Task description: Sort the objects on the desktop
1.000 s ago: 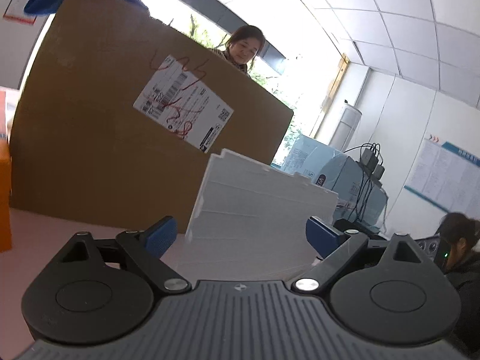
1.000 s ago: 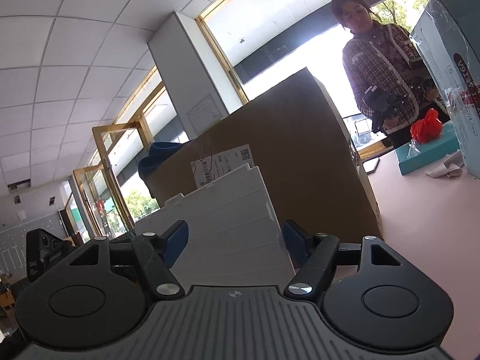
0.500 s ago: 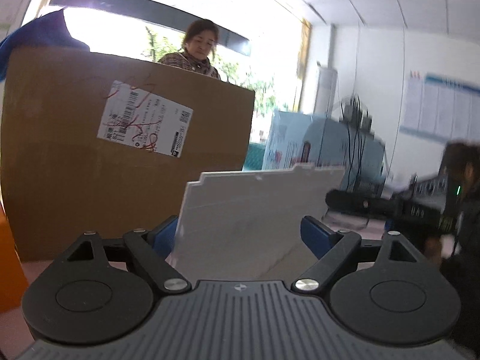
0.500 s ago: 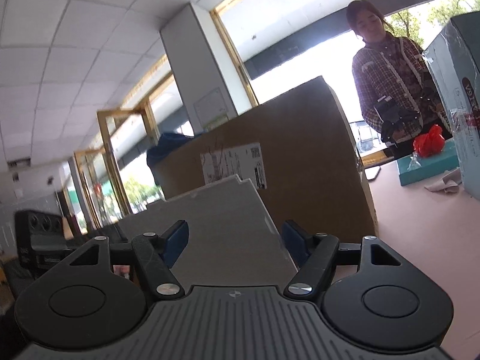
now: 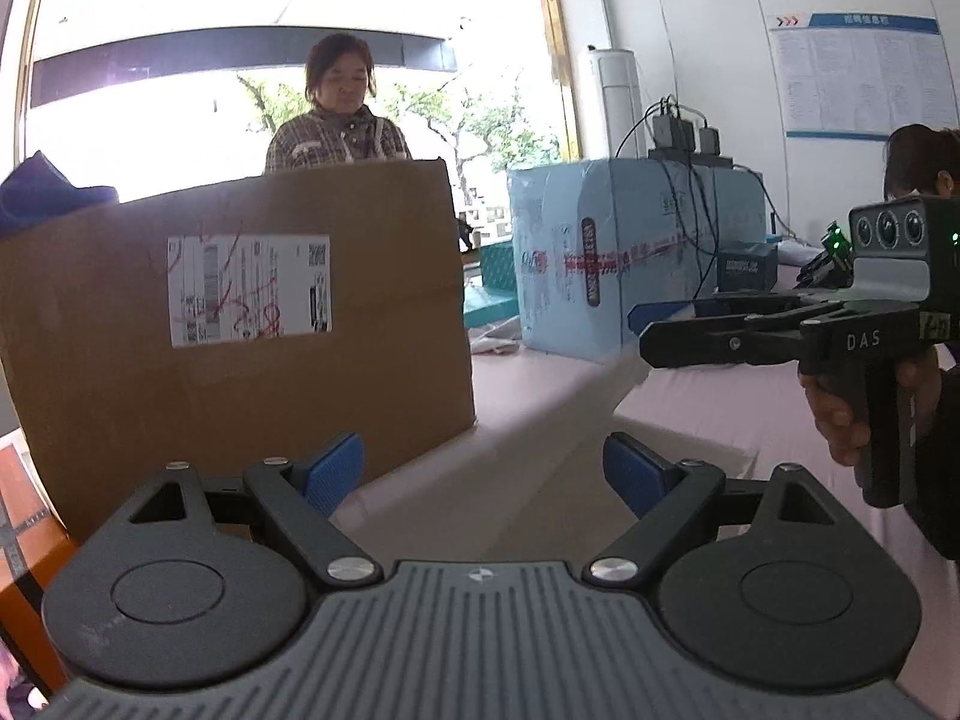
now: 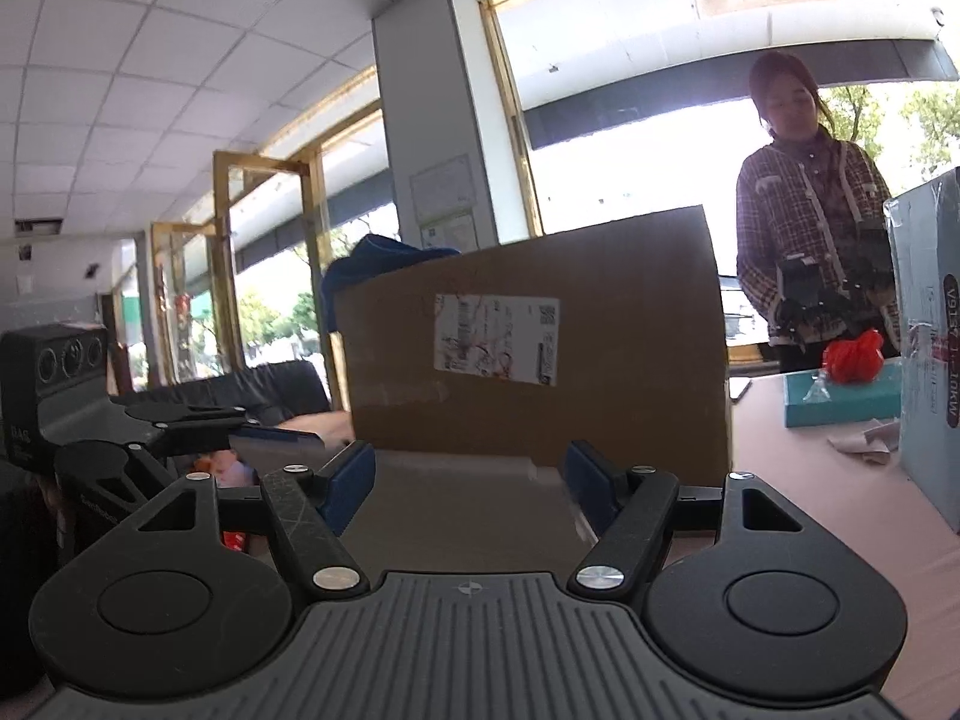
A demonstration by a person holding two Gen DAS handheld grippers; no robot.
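Pink table [image 5: 540,378] bears one cardboard box [image 5: 240,324], two blue boxes [image 5: 624,258].

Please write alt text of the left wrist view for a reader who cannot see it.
The left gripper, fingers apart, points across a pink table over a flat pale sheet, toward a large cardboard box with a shipping label. At right, a hand holds the right gripper at the sheet's far end; a person stands behind the box.

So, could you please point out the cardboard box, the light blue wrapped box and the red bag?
cardboard box [image 5: 372,324]: left wrist view, bare front face.
light blue wrapped box [image 5: 660,240]: left wrist view, front face.
red bag [image 6: 852,355]: right wrist view, its middle.
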